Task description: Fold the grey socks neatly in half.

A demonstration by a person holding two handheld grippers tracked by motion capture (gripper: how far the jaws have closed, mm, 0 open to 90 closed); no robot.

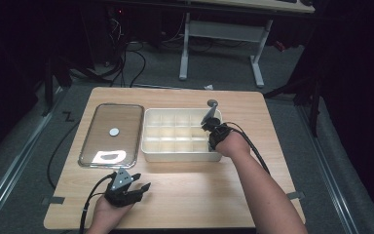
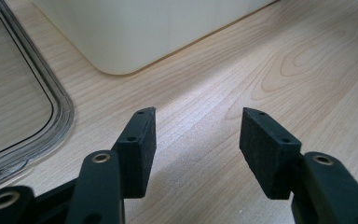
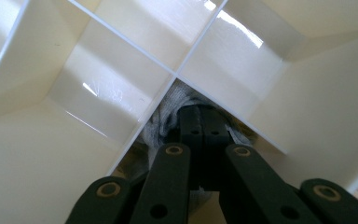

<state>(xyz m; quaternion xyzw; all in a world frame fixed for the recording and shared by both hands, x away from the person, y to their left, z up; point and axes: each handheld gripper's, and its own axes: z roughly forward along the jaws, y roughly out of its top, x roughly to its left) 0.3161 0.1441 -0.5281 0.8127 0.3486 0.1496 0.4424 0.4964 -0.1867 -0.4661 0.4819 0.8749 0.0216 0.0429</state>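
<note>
Cloth (image 3: 168, 109), grey, sits in a corner compartment of the white divided box (image 1: 148, 146), mostly hidden behind the right gripper (image 3: 204, 122), whose jaws are pinched shut on it. Left gripper (image 2: 196, 140) rests on the table (image 2: 270, 70), jaws wide, empty.

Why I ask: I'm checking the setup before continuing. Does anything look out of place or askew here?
Nothing stands out. The divided box sits square on the table, its clear lid flat beside it, and grey cloth is tucked into one compartment.
</note>
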